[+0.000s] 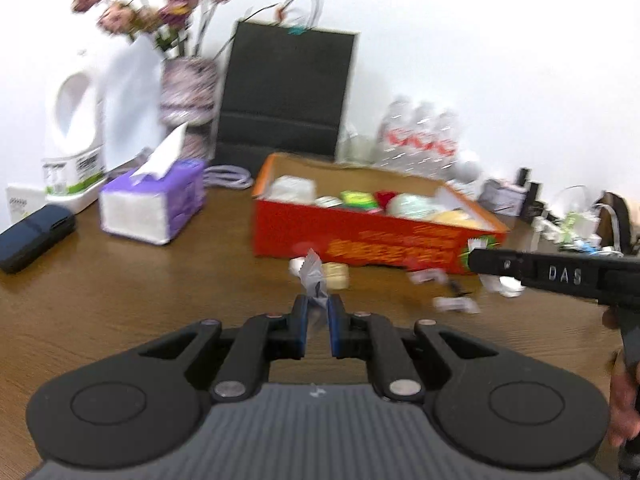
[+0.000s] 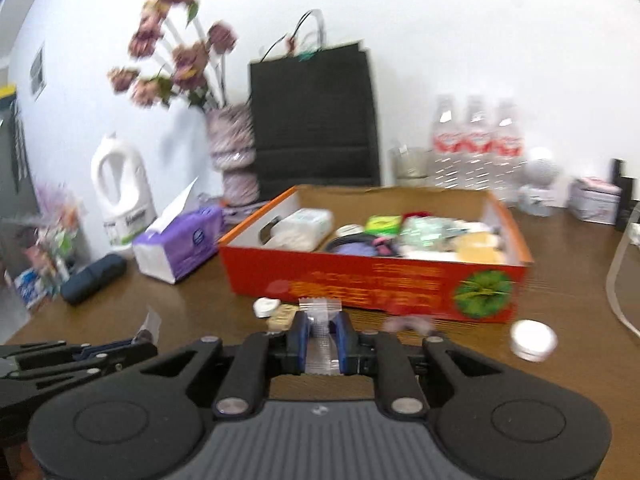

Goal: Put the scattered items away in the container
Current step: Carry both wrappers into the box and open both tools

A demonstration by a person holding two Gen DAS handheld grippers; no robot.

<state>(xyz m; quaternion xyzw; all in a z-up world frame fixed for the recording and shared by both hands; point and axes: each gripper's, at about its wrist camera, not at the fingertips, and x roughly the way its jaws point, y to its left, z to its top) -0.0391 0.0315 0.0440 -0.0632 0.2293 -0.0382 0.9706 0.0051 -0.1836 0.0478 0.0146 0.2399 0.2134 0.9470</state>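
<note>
As seen from each wrist, found both claws pressed together on a load. Noted the left gripper (image 1: 318, 312) pinching a crumpled silver sachet (image 1: 314, 276), with the sachet standing up past the fingertips. Noted the right gripper (image 2: 320, 332) pinching a clear plastic sachet (image 2: 320, 320) flat between its blue pads (image 2: 301, 330), just to the right of the left gripper.

Just beyond the fingertips, on the wooden table (image 2: 560, 320), observed loose items: a small white round piece (image 2: 267, 306) touching a beige packet (image 2: 283, 317), a blurred pinkish wrapper (image 2: 408, 325), and, further right, a round tin with a white lid (image 2: 534, 339). Located all four close to the front wall of the red cardboard box (image 2: 372, 280), outside it.

Inside the open box, recorded a white pack (image 2: 304, 224) at the left end, a green packet (image 2: 383, 224) near the middle and a yellow item (image 2: 478, 248) towards the right, among other blurred contents.

Left of the box, logged a purple tissue pack (image 2: 180, 244), a dark blue case (image 2: 94, 278) and a white jug (image 2: 120, 188). Against the wall behind, identified a vase of dried flowers (image 2: 234, 148), a black paper bag (image 2: 314, 120) and three water bottles (image 2: 476, 140).
</note>
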